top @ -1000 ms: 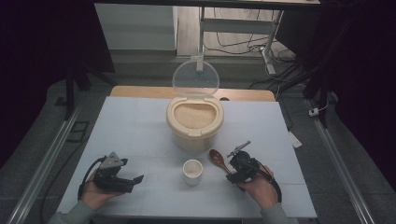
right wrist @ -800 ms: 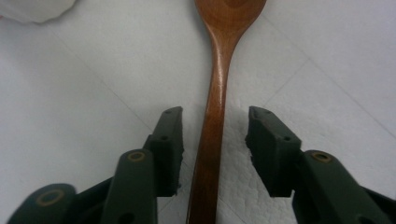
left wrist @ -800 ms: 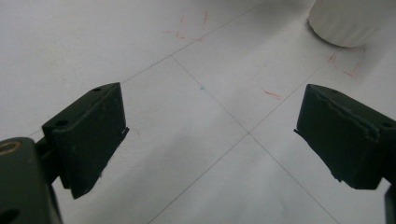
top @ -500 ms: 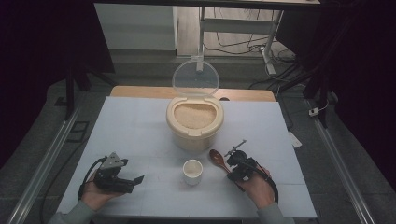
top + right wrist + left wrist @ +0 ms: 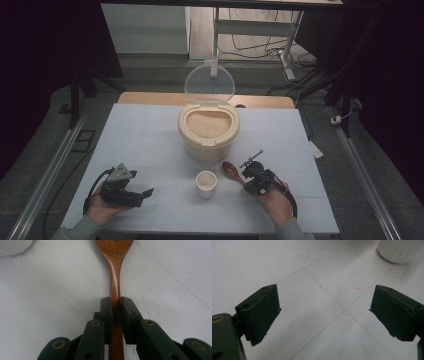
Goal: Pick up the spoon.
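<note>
Left gripper (image 5: 142,194): near left corner of the table (image 5: 150,130), resting in the person's hand, jaws released and wide apart over bare surface. Right gripper (image 5: 248,179): near right, jaws just drawn closed and now clenched on the handle of the wooden spoon (image 5: 115,277), which lies flat on the table with its bowl pointing away toward the centre. Small white cup (image 5: 206,183): upright between the two grippers, just left of the spoon. Rice container (image 5: 208,132): mid-table beyond the cup, beige, filled with grain, clear lid (image 5: 209,84) standing open behind it.
</note>
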Available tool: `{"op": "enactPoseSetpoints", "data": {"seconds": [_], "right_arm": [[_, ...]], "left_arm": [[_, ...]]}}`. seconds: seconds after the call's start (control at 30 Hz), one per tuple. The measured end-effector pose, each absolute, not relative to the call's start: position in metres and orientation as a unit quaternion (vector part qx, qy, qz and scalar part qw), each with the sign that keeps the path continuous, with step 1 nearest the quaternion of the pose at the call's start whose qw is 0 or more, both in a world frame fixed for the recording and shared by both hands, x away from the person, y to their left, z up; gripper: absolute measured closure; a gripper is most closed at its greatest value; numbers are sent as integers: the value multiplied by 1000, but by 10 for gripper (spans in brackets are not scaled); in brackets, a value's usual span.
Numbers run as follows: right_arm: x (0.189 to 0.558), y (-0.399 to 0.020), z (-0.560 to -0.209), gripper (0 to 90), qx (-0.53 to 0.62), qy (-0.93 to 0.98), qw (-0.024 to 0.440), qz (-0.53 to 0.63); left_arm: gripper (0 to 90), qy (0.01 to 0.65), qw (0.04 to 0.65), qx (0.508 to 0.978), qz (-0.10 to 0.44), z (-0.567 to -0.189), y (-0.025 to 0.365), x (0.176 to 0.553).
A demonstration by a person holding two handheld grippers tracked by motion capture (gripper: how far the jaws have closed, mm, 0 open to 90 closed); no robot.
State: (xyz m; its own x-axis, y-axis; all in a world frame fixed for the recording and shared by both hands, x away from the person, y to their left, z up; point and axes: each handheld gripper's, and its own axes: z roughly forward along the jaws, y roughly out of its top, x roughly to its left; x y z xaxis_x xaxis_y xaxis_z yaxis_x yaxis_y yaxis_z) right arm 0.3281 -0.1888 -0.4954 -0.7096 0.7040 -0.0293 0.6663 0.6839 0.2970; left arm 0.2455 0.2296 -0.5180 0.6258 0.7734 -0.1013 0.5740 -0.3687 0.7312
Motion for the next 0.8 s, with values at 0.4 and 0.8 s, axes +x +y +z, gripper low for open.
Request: {"op": "enactPoseSetpoints", "data": {"seconds": [0.4, 0.8], "right_arm": [[318, -212, -465, 805, 351, 912, 82, 195], [298, -206, -425, 805, 278, 922, 122, 242]], "left_arm": [[90, 414, 382, 815, 133, -518, 231, 246], [91, 416, 380, 816, 132, -519, 231, 246]]}}
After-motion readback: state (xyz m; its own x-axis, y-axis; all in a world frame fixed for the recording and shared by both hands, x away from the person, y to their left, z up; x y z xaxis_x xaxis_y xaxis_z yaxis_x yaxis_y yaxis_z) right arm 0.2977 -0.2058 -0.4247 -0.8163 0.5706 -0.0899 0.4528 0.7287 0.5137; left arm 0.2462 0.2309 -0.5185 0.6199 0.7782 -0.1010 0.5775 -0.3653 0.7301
